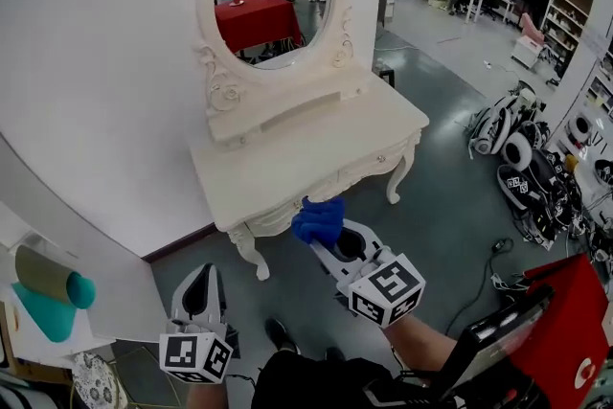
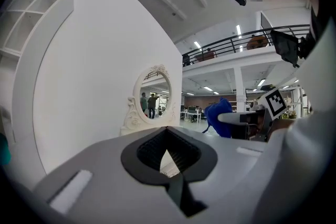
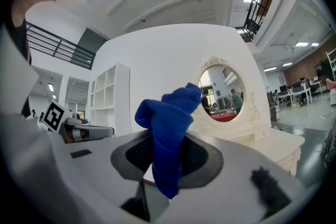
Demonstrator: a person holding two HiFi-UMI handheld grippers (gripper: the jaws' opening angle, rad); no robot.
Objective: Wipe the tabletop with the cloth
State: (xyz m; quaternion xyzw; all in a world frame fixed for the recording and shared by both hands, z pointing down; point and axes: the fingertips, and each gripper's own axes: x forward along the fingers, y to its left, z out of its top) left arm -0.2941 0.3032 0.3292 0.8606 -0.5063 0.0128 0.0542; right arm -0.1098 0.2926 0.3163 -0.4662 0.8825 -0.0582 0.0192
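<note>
Cloth (image 1: 319, 221), blue and bunched, sits at lower centre, clenched between the jaws of the right tool (image 1: 326, 239), near the white worktop's (image 1: 316, 139) front edge. The left tool (image 1: 204, 275), at lower left, has its jaws pressed together on nothing. Both tools point up-frame and carry black-and-white square markers (image 1: 388, 287).

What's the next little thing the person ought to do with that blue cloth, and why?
Probably ease the right hand-held gripper forward and down until the crumpled blue cloth lies on the white dressing table's top. The jaws are already clamped on the cloth, but it seems to hang in the air short of the table, so no wiping can start until it touches.
</note>
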